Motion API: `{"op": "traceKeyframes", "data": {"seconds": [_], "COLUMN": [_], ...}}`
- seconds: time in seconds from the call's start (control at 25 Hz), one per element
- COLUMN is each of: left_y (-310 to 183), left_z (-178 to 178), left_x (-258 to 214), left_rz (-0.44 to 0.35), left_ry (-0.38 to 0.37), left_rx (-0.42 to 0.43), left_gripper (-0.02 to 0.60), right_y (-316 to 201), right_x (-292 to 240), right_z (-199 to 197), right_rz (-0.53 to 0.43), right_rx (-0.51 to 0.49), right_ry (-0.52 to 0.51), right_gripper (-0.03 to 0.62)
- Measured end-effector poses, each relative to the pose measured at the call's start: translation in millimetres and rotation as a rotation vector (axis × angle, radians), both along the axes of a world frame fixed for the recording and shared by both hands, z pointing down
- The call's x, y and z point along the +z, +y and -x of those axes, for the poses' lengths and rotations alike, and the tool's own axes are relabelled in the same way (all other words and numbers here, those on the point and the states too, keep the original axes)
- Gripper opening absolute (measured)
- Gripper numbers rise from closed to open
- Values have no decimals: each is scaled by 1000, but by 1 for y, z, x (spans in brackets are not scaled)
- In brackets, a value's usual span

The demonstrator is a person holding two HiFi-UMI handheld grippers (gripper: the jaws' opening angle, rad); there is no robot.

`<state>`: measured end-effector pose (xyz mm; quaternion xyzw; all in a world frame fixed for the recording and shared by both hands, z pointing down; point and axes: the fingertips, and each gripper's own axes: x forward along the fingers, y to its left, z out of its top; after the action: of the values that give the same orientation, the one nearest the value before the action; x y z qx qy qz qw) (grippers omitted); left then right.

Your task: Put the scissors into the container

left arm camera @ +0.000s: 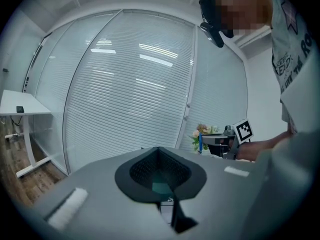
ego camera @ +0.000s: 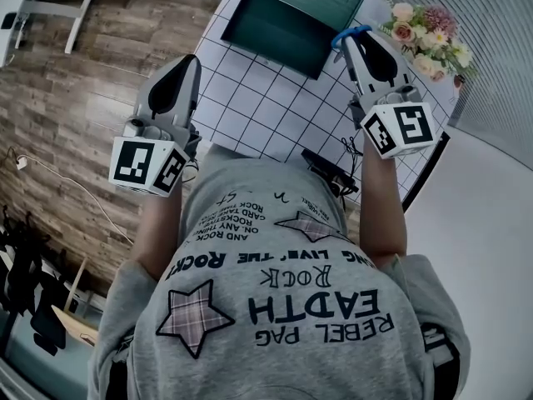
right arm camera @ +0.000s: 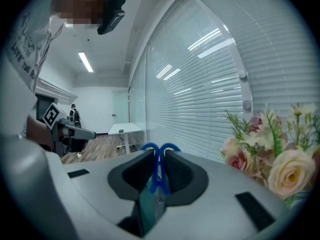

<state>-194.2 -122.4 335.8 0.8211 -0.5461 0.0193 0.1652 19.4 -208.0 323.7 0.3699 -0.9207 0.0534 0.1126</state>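
Note:
My right gripper (ego camera: 360, 38) is shut on the blue-handled scissors (ego camera: 350, 33). It hovers over the white gridded table (ego camera: 258, 98), just right of the dark green container (ego camera: 287, 19). In the right gripper view the blue handle loops of the scissors (right arm camera: 159, 176) stand upright between the pads of the right gripper (right arm camera: 159, 151). My left gripper (ego camera: 188, 67) hangs at the table's left edge with its jaws together and nothing in them. In the left gripper view the left gripper (left arm camera: 159, 151) faces window blinds, and the right gripper (left arm camera: 216, 140) shows far right.
A bunch of artificial flowers (ego camera: 429, 36) stands right of the container, close to the right gripper, and fills the right side of the right gripper view (right arm camera: 280, 159). A black cabled device (ego camera: 329, 169) lies on the table's near edge. Wooden floor (ego camera: 75, 98) lies left.

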Motion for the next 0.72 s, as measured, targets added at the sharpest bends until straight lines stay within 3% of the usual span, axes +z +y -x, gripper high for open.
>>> {"op": "traceKeyframes", "data": {"seconds": [0.72], "left_y": [-8], "left_z": [11], "left_x": [19], "left_rz": [33], "left_ry": [17], "left_rx": [-11], "left_gripper": [9], "right_y": [-13], "right_x": [17], "right_z": [23], "right_rz": [48], "right_rx": [-35], "right_ry": [6], "right_gripper": [78]}}
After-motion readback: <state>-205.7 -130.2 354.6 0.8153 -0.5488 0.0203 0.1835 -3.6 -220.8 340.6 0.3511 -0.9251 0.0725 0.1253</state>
